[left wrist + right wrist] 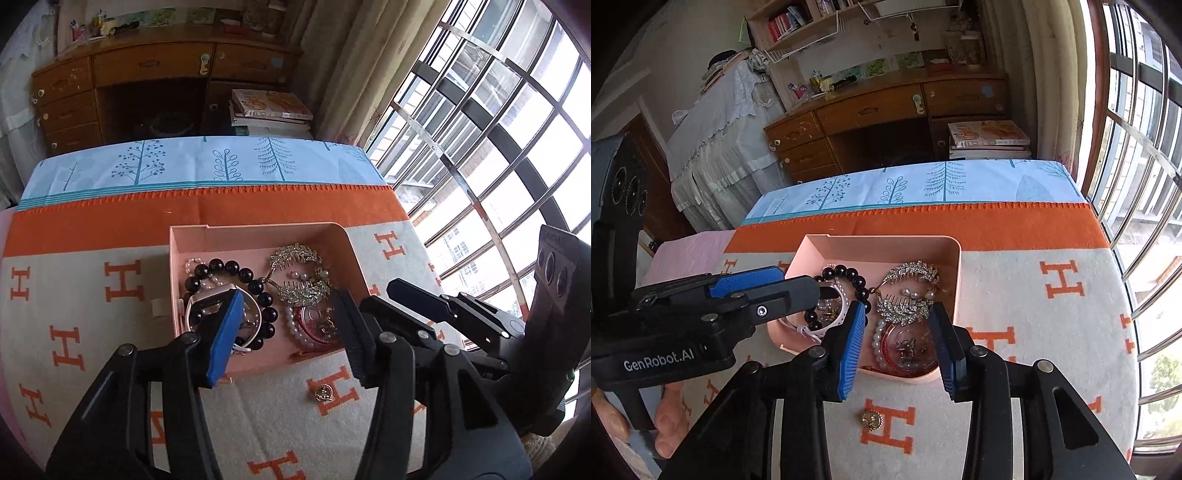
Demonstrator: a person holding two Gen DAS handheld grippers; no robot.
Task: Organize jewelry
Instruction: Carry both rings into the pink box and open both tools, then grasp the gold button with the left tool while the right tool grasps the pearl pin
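Note:
A pink box (258, 230) (882, 242) sits on the H-patterned blanket. It holds a black bead bracelet (225, 266) (849, 275), gold leaf combs (299, 258) (912, 273), a pearl bracelet (291, 321) (877, 339) and a red round piece (908, 347). A small gold round button (323, 392) (871, 420) lies on the blanket just in front of the box. My left gripper (288, 299) (809, 284) hovers open over the box's left part with nothing between its pads. My right gripper (898, 308) (376, 293) stands open above the box's near right corner, also holding nothing.
The orange and cream blanket (1034, 332) covers the table, with a blue tree-print cloth (184, 166) behind it. Beyond stand a wooden desk (886, 110) and a stack of books (269, 110). Window bars (498, 147) run along the right. A hand (665, 424) holds the left gripper.

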